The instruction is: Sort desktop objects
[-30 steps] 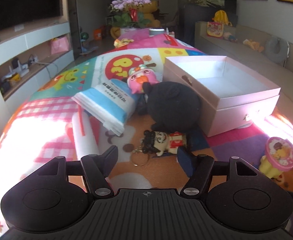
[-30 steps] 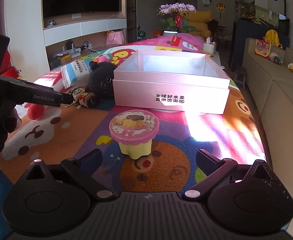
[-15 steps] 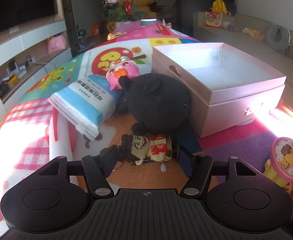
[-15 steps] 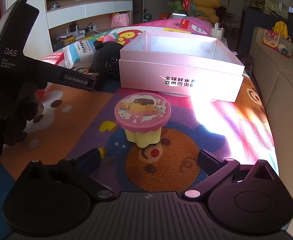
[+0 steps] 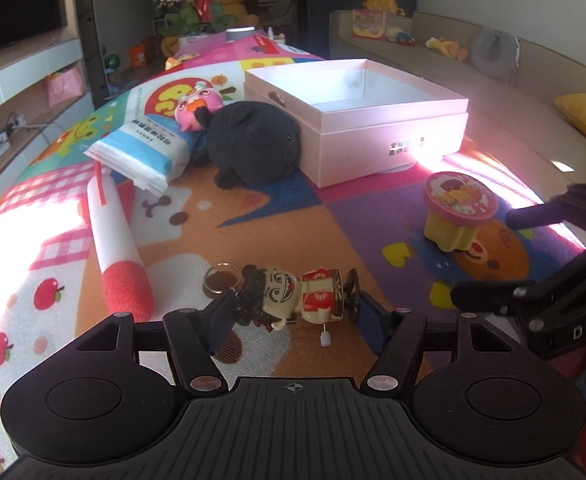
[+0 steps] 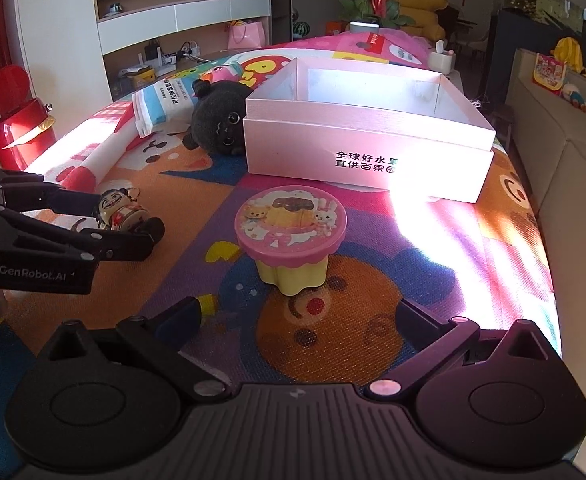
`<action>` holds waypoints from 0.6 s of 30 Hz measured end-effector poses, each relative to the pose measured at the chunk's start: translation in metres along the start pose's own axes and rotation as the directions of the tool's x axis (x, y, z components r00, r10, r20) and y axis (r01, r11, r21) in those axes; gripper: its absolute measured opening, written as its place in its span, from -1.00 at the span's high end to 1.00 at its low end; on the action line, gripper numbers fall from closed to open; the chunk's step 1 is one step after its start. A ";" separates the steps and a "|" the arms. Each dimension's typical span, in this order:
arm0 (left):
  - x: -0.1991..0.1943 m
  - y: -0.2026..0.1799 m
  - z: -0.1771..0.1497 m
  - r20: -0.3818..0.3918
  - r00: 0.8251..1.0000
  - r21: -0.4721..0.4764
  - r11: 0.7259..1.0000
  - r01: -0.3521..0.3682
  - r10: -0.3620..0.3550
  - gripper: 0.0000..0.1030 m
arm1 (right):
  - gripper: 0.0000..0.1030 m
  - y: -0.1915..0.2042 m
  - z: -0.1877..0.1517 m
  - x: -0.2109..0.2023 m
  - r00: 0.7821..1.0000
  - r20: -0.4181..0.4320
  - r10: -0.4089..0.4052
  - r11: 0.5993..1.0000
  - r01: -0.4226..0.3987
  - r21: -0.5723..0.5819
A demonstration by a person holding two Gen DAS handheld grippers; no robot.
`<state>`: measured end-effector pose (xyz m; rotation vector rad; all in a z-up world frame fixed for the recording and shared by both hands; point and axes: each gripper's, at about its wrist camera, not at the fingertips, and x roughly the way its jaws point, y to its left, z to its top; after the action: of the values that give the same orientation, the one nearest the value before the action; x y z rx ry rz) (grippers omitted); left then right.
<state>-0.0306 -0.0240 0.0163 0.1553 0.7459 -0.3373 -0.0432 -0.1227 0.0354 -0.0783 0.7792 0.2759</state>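
A small doll keychain point(image 5: 293, 295) in red and cream lies between the fingers of my left gripper point(image 5: 299, 314), which is shut on it; it shows in the right wrist view too point(image 6: 121, 210), lifted off the mat. A pink-lidded yellow pudding cup point(image 6: 291, 238) stands on the mat just ahead of my right gripper point(image 6: 299, 312), which is open and empty. The open pink box point(image 6: 369, 136) stands behind it and also shows in the left wrist view point(image 5: 373, 128).
A black plush point(image 5: 253, 140), a blue-white tissue pack point(image 5: 145, 148), a pink bird toy point(image 5: 193, 110) and a red-white foam roll point(image 5: 117, 240) lie left of the box on the colourful mat point(image 5: 301, 216). A red bin point(image 6: 17, 128) stands off the left edge.
My left gripper closed on the doll keychain and pulled it back toward the near side, away from the black plush. My right gripper edged closer to the pudding cup.
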 end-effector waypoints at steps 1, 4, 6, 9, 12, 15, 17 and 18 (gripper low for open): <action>-0.003 -0.001 -0.003 0.001 1.000 -0.001 1.000 0.008 -0.008 -0.36 | -1.00 -0.001 0.001 -0.004 1.000 0.014 0.014 1.000 -0.014 -0.006; -0.006 0.001 -0.010 0.008 1.000 -0.031 0.999 0.024 -0.024 -0.48 | -1.00 -0.009 0.013 -0.023 0.992 0.128 0.000 1.000 0.003 -0.023; -0.006 0.003 -0.012 0.022 0.999 -0.054 0.998 0.027 -0.026 -0.66 | -1.00 -0.025 0.031 -0.030 0.981 0.189 -0.032 0.999 0.029 0.015; -0.005 0.006 -0.013 0.039 0.999 -0.089 0.995 0.036 -0.033 -0.87 | -1.00 -0.061 0.065 -0.020 0.973 0.204 -0.113 0.987 0.086 0.135; -0.005 0.003 -0.017 0.051 0.998 -0.079 0.997 0.026 -0.022 -0.89 | -1.00 -0.106 0.089 0.006 0.973 0.171 -0.153 0.950 0.097 0.298; -0.005 0.001 -0.019 0.056 0.998 -0.070 0.997 0.020 -0.016 -0.93 | -1.00 -0.135 0.103 0.034 0.982 0.140 -0.129 0.910 0.061 0.410; -0.005 0.003 -0.019 0.058 0.998 -0.081 0.996 0.025 -0.021 -0.94 | -1.00 -0.137 0.108 0.048 0.989 0.132 -0.064 0.902 0.000 0.431; -0.005 0.003 -0.019 0.059 0.998 -0.083 0.996 0.026 -0.021 -0.94 | -1.00 -0.133 0.110 0.054 0.991 0.129 -0.034 0.903 -0.025 0.430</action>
<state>-0.0452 -0.0148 0.0060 0.0571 0.7038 -0.3305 0.1051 -0.2199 0.0710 0.3550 0.6910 0.0971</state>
